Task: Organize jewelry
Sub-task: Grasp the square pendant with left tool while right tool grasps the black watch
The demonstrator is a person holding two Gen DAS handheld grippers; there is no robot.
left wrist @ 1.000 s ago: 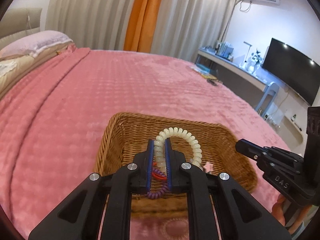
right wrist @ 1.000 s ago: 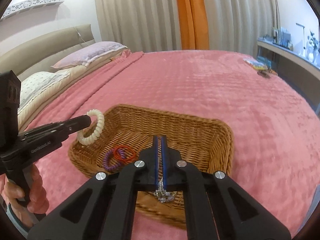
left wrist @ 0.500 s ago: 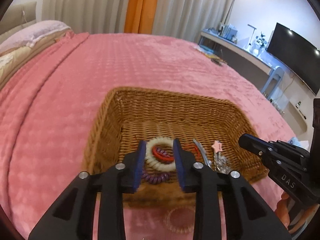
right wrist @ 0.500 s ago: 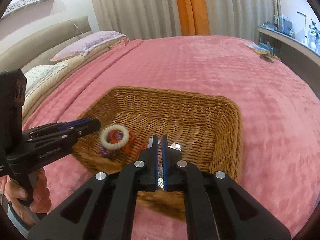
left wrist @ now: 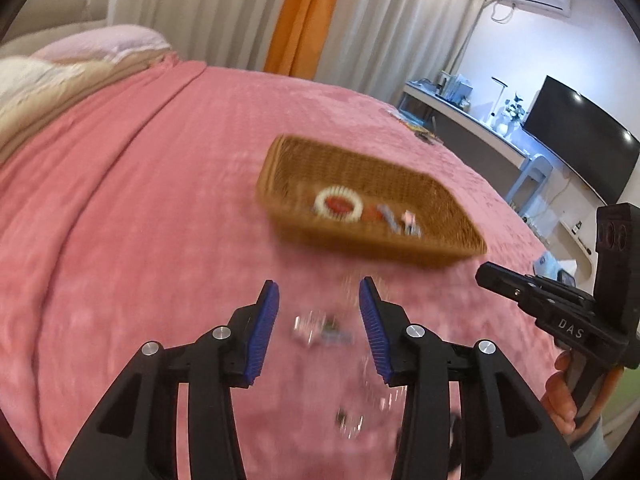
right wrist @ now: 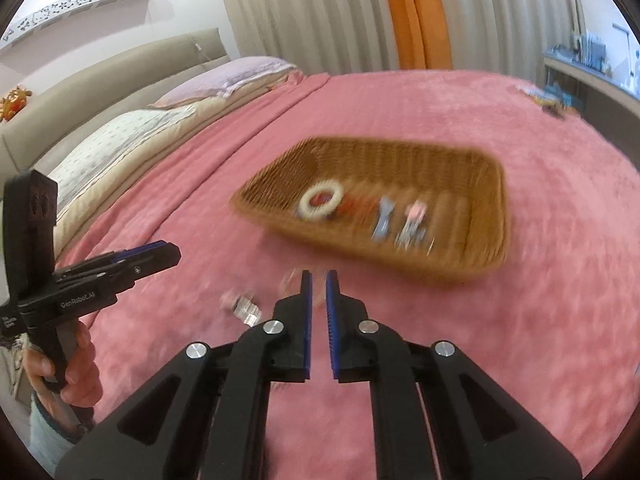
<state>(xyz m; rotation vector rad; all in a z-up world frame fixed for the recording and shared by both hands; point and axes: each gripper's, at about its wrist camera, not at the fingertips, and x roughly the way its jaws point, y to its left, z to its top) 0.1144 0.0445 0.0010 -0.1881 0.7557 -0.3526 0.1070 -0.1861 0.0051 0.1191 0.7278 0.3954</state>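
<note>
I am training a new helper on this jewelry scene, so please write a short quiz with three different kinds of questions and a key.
1. True or false: the white bracelet lies inside the basket.
2. Which covers the bed: A) grey sheet, B) pink blanket, C) green towel?
3. Fill in: small jewelry pieces lie on the blanket, ____ the basket.

Key: 1 true; 2 B; 3 outside.
</note>
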